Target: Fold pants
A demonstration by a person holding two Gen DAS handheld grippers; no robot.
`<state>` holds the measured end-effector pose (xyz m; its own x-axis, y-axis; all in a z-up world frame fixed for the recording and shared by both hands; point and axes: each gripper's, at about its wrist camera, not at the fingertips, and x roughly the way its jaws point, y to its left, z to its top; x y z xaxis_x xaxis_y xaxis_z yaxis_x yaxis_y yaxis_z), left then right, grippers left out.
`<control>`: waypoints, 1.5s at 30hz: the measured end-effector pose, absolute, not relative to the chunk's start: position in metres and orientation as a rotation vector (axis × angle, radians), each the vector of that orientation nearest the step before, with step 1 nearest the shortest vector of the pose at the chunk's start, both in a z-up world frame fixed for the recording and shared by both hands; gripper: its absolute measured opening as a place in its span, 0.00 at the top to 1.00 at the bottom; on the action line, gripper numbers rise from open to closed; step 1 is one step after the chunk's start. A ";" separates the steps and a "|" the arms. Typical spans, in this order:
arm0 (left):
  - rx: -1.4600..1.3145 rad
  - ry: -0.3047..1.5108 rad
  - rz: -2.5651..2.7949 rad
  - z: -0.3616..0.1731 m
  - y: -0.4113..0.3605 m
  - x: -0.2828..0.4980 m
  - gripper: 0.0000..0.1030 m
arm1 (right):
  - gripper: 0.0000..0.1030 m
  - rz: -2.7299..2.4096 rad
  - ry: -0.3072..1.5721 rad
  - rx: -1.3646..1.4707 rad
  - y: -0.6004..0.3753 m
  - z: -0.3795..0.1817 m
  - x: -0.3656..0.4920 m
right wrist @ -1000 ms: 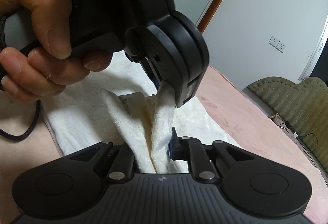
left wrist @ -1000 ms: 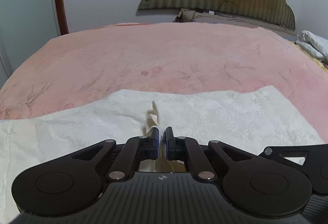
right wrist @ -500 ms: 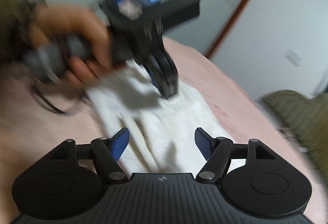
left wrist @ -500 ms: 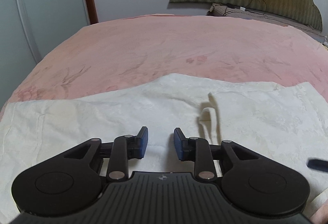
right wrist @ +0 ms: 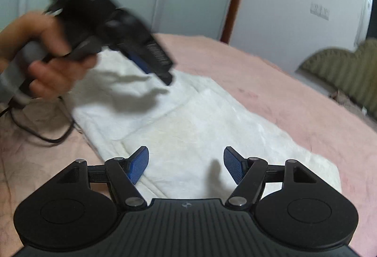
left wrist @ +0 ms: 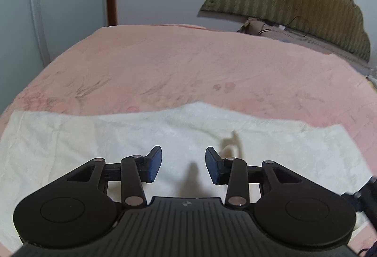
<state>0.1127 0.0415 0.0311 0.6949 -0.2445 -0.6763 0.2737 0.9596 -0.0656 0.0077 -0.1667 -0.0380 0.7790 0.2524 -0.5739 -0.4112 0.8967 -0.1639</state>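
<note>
Cream-white pants [left wrist: 99,139] lie flat across the pink bed, folded lengthwise; in the right wrist view the pants [right wrist: 188,120] show a folded layer on top. My left gripper [left wrist: 183,166] hovers just above the cloth, its jaws opening with nothing between them. A small raised tuft of fabric [left wrist: 232,141] stands beside its right finger. My right gripper [right wrist: 186,164] is open over the pants with nothing between its blue pads. The left gripper [right wrist: 150,64], held by a hand [right wrist: 47,64], appears blurred at the upper left of the right wrist view.
The pink bedspread [left wrist: 188,64] extends far beyond the pants. An olive padded headboard [left wrist: 294,5] and pillows stand at the far right. A black cable [right wrist: 42,132] trails over the bed by the hand. A wardrobe door [left wrist: 35,10] and wall are behind.
Both grippers let go of the pants fabric, opened, and lifted slightly. The pinched cloth dropped back onto the bed, leaving a small tuft. The left gripper moved left and away from the right one.
</note>
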 end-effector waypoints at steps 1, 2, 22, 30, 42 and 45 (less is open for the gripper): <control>0.025 0.754 -0.316 0.034 0.037 0.116 0.54 | 0.32 0.361 0.567 -0.272 -0.168 -0.037 0.009; 0.007 0.763 -0.349 0.036 0.031 0.119 0.54 | 0.32 0.344 0.559 -0.245 -0.167 -0.035 0.007; 0.212 0.745 -0.343 -0.001 -0.021 0.118 0.31 | 0.30 0.008 0.616 0.205 -0.275 -0.029 0.012; 0.329 0.627 -0.303 -0.020 -0.022 0.069 0.14 | 0.24 0.022 0.663 -0.020 -0.240 -0.050 -0.001; 0.338 0.556 -0.273 -0.030 -0.019 0.058 0.00 | 0.00 -0.017 0.693 0.019 -0.244 -0.056 0.002; 0.254 0.596 -0.278 -0.030 -0.011 0.064 0.00 | 0.00 -0.019 0.693 0.014 -0.243 -0.055 0.003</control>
<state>0.0635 -0.0106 -0.0304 0.7923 -0.1829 -0.5821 0.3283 0.9319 0.1540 0.0027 -0.2429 -0.0552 0.7692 -0.0127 -0.6389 0.0220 0.9997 0.0066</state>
